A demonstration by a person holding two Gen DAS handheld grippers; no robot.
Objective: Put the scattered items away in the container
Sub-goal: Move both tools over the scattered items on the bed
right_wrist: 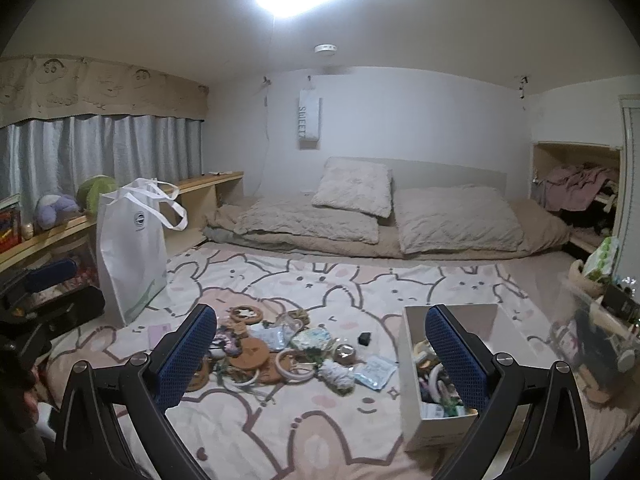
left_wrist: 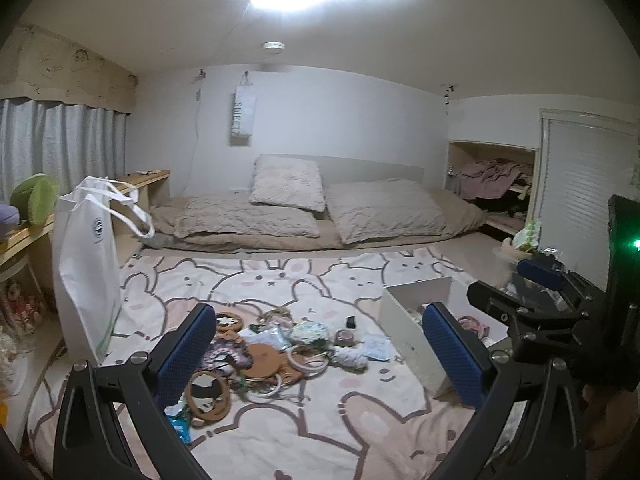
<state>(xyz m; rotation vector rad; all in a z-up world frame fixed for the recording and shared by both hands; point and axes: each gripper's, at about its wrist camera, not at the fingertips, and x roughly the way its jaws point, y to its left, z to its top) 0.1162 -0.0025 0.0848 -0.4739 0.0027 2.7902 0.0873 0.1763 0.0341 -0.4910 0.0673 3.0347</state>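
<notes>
Pink and cream rabbit-print blanket (right_wrist: 320,432) covers the bed in the foreground and carries all task items. The scattered items (right_wrist: 280,352) lie in one loose heap near the blanket's middle: brown round wooden pieces, pale rings, a grey yarn pom-pom, small clear packets, one small black object. The white container (right_wrist: 424,428), a rectangular box, stands on the blanket just right of the heap, apart from it, with mixed small objects already inside.

Left hand-held gripper (left_wrist: 320,354): blue-padded fingers spread wide, nothing between them, above the heap. Right hand-held gripper (right_wrist: 322,354): fingers likewise spread and unloaded, right finger over the container.

A white tote bag (right_wrist: 132,248) stands upright at the blanket's left edge. Beige pillows (right_wrist: 456,220) lie at the far end of the bed.
</notes>
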